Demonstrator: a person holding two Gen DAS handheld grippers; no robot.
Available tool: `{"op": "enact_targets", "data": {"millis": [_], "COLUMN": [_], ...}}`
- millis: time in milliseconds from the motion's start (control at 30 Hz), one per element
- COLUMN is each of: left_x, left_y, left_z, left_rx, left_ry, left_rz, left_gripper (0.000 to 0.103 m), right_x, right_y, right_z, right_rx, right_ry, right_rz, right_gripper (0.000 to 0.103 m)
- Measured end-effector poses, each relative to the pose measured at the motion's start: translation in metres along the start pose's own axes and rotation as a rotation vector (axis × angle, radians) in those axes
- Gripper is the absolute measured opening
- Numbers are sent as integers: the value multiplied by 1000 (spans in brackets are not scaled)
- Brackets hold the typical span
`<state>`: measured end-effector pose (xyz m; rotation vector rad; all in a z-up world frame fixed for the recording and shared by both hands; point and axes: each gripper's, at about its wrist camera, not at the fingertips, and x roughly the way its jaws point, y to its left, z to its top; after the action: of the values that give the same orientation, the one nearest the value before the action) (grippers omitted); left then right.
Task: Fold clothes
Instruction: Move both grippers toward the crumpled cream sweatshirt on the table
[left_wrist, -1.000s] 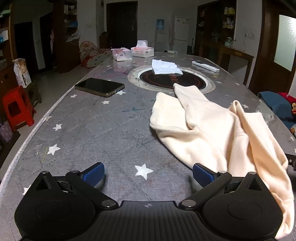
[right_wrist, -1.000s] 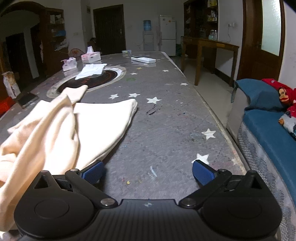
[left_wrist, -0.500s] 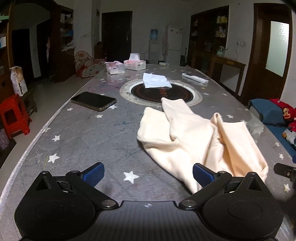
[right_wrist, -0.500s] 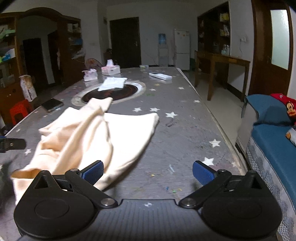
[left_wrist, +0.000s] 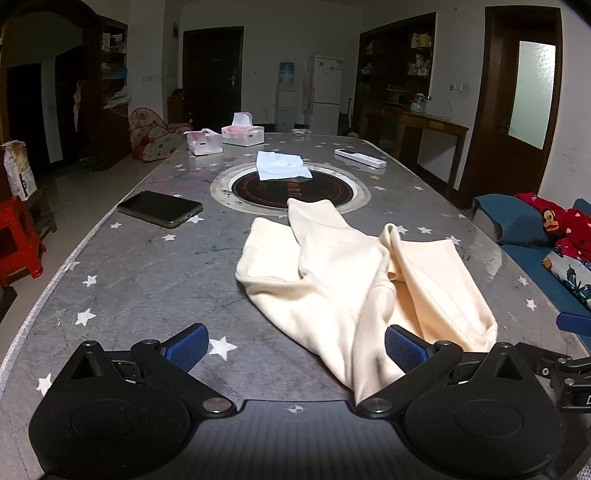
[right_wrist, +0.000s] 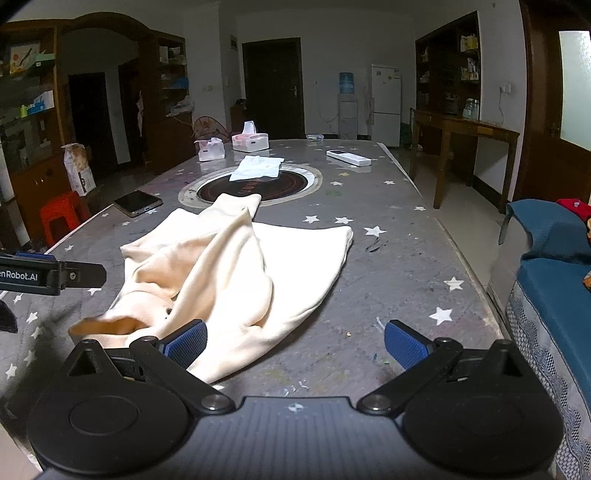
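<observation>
Star-patterned grey covering spreads over the long counter (left_wrist: 140, 280), where a cream garment (left_wrist: 343, 273) lies crumpled near the front edge, one end reaching the round inset hob (left_wrist: 291, 188). Both left tongs (left_wrist: 295, 347) and right tongs (right_wrist: 295, 341) are spread wide, holding nothing. A black phone (left_wrist: 160, 207) lies left of the garment; tissue boxes (left_wrist: 242, 133) sit beyond.

Probably home dining room: fridge (left_wrist: 326, 94), table (left_wrist: 147, 273)
</observation>
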<state>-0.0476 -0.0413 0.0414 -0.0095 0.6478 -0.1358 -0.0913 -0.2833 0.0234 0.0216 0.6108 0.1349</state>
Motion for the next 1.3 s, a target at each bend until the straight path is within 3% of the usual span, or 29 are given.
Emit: {"op": "enact_targets", "data": {"millis": [633,1300], "left_x": [-9,8], "left_y": [-13,-21], "left_z": [-4,5], "left_rx": [17,48], "left_ry": [2,25], "left_rz": [-7,-12], "left_gripper": [103,103], "right_x": [-12,-2], "right_y": [13,17], "right_z": [-8,1], "right_rx": [-8,-13], "right_ry": [0,4], "right_rz": [26,55], "right_gripper": [103,103]}}
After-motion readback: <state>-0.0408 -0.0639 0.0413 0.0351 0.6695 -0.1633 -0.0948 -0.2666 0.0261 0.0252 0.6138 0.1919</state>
